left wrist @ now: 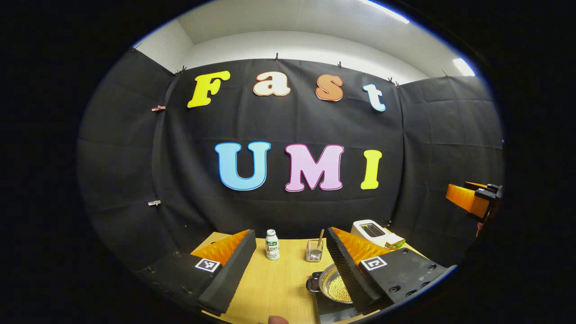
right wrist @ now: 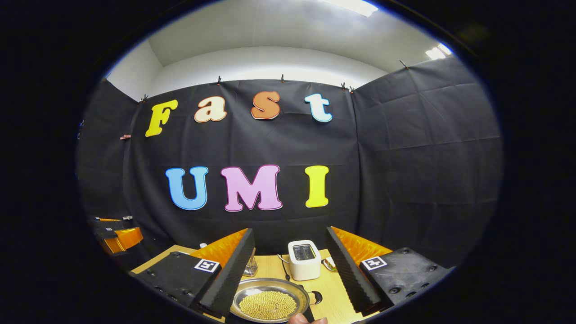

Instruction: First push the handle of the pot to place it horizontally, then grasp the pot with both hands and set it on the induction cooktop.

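The shallow, round, shiny metal pot (right wrist: 271, 300) sits on the pale wooden tabletop (left wrist: 274, 288) at its near edge, on a dark flat slab that may be the induction cooktop, though too little of the slab shows to be sure. The pot holds a bed of small yellow beads (right wrist: 269, 305), so I judge it moderately heavy and liable to spill if tipped; the polished steel looks rigid and slippery. In the right gripper view a small dark loop handle (right wrist: 316, 297) juts from the rim on its right side; the left gripper view shows another dark ear (left wrist: 312, 283) on the side facing the left tool (left wrist: 290, 265). Those ears seem the sound places to take hold, one per tool, keeping the pot level. Both the left tool and the right tool (right wrist: 290, 265) stand with fingers well apart, above the pot and gripping nothing. Behind stand a white toaster (right wrist: 304, 259), a small white bottle (left wrist: 272, 245) and a glass jar with a stick in it (left wrist: 314, 250).
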The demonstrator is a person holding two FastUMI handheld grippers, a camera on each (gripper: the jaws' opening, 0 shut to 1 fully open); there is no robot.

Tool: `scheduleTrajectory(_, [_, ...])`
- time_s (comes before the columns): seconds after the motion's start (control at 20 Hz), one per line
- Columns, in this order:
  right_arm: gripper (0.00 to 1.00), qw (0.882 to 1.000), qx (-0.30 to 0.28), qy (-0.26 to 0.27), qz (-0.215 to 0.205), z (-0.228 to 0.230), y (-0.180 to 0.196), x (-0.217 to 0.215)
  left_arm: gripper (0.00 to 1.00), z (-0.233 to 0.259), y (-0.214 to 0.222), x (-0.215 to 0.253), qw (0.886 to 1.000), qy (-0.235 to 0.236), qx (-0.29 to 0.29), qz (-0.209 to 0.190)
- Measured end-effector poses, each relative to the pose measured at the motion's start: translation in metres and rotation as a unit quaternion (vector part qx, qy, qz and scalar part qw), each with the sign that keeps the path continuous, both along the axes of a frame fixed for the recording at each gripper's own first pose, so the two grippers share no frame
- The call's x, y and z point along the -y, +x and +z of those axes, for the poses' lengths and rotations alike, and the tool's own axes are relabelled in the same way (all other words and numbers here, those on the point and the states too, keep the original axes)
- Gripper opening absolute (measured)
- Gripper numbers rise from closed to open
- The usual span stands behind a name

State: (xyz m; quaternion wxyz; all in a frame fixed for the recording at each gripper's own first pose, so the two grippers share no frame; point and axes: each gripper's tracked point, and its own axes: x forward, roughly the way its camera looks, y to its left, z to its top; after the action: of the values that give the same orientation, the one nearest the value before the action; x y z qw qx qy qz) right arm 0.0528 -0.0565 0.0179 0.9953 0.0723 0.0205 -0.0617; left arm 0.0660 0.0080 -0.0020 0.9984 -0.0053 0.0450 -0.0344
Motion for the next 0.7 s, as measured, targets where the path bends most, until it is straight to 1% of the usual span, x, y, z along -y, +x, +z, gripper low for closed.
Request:
scheduleTrajectory(0.15, [0.98, 1.000, -0.001, -0.007, -0.001, -0.0011, -0.0020, 0.0019, 0.98, 0.0006, -0.0019, -0.0019, 1.000, 0.003, 0.000, 0.006])
scheduleTrajectory(0.7, [0.98, 1.000, -0.006, -0.010, 0.000, -0.0039, -0.0075, 0.0052, 0.98, -0.0002, -0.0083, 0.0061, 1.000, 0.003, -0.004, 0.004])
